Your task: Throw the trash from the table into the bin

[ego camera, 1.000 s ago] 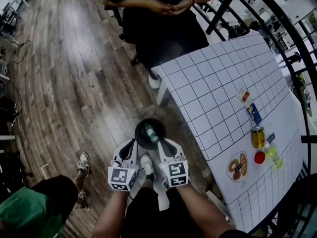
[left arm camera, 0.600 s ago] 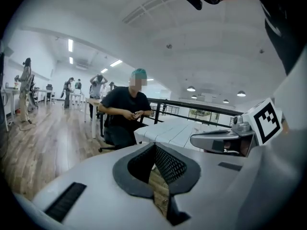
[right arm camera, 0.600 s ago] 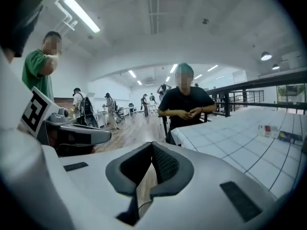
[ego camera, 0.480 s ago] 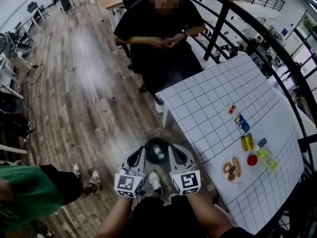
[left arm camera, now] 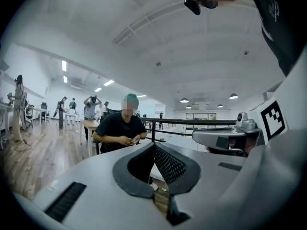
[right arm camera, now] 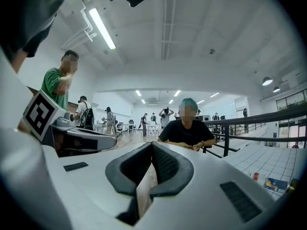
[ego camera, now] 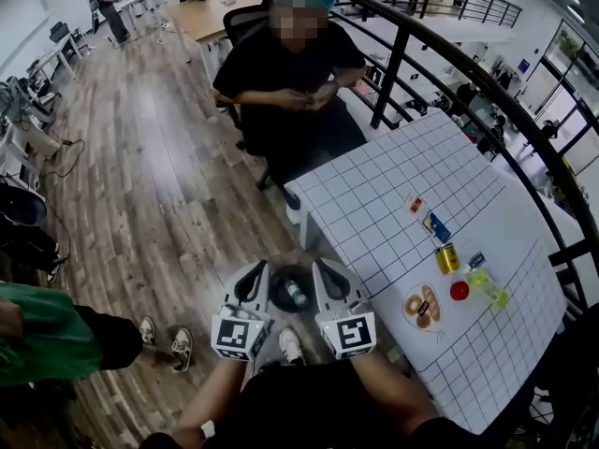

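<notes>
A black round bin (ego camera: 278,299) stands on the wood floor by the table's near corner, with a green bottle (ego camera: 296,294) lying in it. My left gripper (ego camera: 259,267) and right gripper (ego camera: 319,266) hang side by side above the bin, one at each side of it, both shut and empty. Each gripper's own view shows its dark pads meeting, the left gripper (left arm camera: 154,145) and the right gripper (right arm camera: 152,145) both pointing level across the room. On the grid-patterned table (ego camera: 374,195) lie a red-white packet (ego camera: 415,205), a blue packet (ego camera: 436,226), a yellow can (ego camera: 447,257), a red lid (ego camera: 459,290) and a green bottle (ego camera: 489,286).
A plate of bread (ego camera: 421,307) sits near the table's front edge. A person in black (ego camera: 285,73) sits on a chair beyond the table. Someone in green (ego camera: 37,335) stands at the left. A black railing (ego camera: 468,64) curves behind the table.
Both grippers have risen well above the bin and now point level instead of down. The view has tilted up, bringing the seated person fully in.
</notes>
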Motion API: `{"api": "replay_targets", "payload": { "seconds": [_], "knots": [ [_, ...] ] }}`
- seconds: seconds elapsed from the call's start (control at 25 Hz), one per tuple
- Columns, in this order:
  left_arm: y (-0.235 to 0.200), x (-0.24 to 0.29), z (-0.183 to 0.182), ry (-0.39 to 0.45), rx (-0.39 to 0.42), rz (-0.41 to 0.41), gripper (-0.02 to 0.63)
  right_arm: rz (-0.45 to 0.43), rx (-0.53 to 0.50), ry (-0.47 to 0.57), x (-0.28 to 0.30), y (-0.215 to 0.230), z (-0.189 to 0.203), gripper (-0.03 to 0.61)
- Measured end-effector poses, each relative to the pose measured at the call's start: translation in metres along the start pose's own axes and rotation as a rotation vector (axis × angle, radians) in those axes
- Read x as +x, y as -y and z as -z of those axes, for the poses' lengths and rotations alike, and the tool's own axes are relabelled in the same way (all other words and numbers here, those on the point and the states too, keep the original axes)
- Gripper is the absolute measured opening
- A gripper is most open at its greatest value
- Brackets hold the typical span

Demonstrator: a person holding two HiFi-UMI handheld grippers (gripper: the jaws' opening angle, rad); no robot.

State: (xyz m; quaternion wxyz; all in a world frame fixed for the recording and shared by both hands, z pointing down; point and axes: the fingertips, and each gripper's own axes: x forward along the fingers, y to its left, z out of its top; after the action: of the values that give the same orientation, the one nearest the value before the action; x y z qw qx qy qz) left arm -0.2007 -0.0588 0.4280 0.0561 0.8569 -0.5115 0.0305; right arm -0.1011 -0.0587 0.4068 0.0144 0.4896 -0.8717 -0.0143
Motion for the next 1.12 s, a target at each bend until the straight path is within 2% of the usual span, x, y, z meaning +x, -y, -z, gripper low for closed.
{"api": "replay_targets", "payload": {
  "seconds": [0.16, 0.32, 0.72, 0.96, 1.12],
  "knots": [
    [0.011, 0.003, -0.022, 0.023, 0.029, 0.002, 0.021, 0.001, -0.027, 0.017, -0.009, 0.003, -0.016, 0.025],
    [0.028, 0.013, -0.036, 0.050, 0.044, 0.041, 0.023, 0.029, -0.025, 0.062, -0.016, 0.017, -0.027, 0.025],
    [0.100, 0.046, -0.036, 0.019, 0.045, 0.188, 0.021, 0.107, 0.002, 0.017, -0.052, 0.072, -0.023, 0.025],
    [0.165, 0.075, -0.038, 0.001, 0.070, 0.325, 0.023, 0.233, -0.006, 0.009, -0.100, 0.127, -0.023, 0.025],
    [0.223, 0.091, -0.034, -0.006, 0.063, 0.450, 0.022, 0.358, 0.010, -0.013, -0.152, 0.166, -0.009, 0.025]
  ]
}}
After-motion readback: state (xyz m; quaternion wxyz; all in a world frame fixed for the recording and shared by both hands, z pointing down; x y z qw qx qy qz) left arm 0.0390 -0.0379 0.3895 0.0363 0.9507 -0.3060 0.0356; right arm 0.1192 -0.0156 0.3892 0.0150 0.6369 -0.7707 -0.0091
